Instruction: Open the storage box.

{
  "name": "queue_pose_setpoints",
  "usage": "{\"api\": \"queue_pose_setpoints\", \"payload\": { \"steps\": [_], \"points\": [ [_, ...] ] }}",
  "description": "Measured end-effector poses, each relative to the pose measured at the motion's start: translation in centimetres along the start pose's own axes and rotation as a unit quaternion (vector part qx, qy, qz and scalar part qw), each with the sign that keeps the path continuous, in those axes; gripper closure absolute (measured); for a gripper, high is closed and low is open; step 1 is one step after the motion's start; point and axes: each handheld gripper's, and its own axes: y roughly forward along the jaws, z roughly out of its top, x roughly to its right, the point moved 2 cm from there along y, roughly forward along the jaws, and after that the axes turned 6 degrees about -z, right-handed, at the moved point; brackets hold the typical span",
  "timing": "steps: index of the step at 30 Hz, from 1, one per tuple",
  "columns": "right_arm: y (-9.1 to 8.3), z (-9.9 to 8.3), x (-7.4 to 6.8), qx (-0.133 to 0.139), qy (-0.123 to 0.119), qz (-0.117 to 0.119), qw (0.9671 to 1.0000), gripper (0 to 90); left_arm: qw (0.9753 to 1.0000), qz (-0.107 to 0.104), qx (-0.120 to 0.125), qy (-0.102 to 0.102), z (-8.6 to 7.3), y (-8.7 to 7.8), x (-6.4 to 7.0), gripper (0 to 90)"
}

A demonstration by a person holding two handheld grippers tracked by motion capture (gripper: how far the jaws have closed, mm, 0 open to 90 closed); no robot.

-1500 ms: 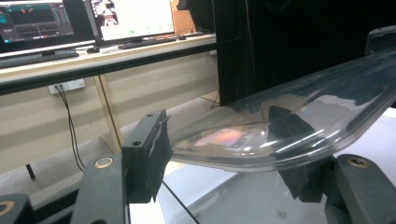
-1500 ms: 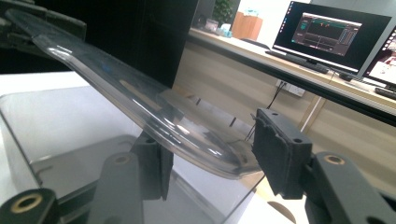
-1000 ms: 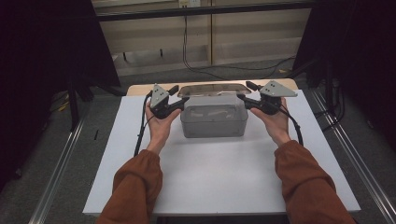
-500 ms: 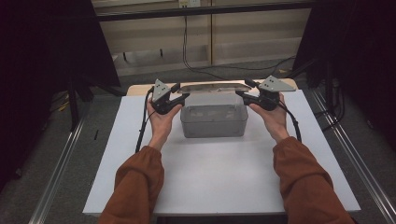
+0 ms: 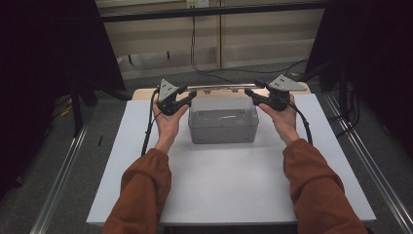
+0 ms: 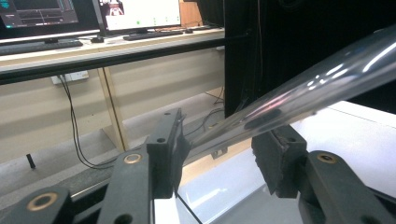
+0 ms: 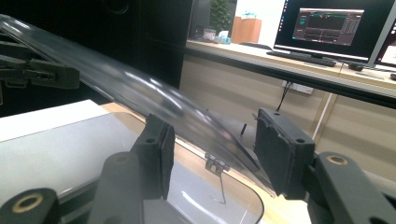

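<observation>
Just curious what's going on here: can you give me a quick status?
Both grippers, left and right, open, fingers astride the raised clear lid. Hinged plastic box on the white table. Nothing in the way.

Table top: a white board (image 5: 229, 180) lay on a wooden table (image 5: 141, 93).
Beyond it: black cables (image 5: 195, 48) hung before beige panels.
Background: lit monitors (image 7: 334, 25) and a keyboard (image 6: 149, 34) sat on a desk.

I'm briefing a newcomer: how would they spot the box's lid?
Find the white table; a clear plastic box sits at its far middle. The lid is the transparent hinged flap raised over it, between the left gripper and right gripper.
</observation>
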Motion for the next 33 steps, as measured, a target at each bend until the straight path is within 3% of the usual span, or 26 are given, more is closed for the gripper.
{"api": "queue_pose_setpoints", "payload": {
  "steps": [9,25,33],
  "points": [
    [0.7,0.2,0.4,-0.002,0.001,-0.003,1.0000,49.6,1.0000,0.002,-0.006,-0.002,0.0,0.7,-0.8,55.5],
    [1.7,-0.5,1.5,-0.014,0.004,-0.013,0.9998,50.0,0.9997,-0.006,-0.017,0.015,0.0,1.7,-1.1,59.6],
    [2.3,-0.5,1.6,-0.017,0.006,-0.012,0.9998,53.2,0.9998,-0.002,-0.017,0.010,0.0,1.9,-1.3,60.6]
  ]
}}
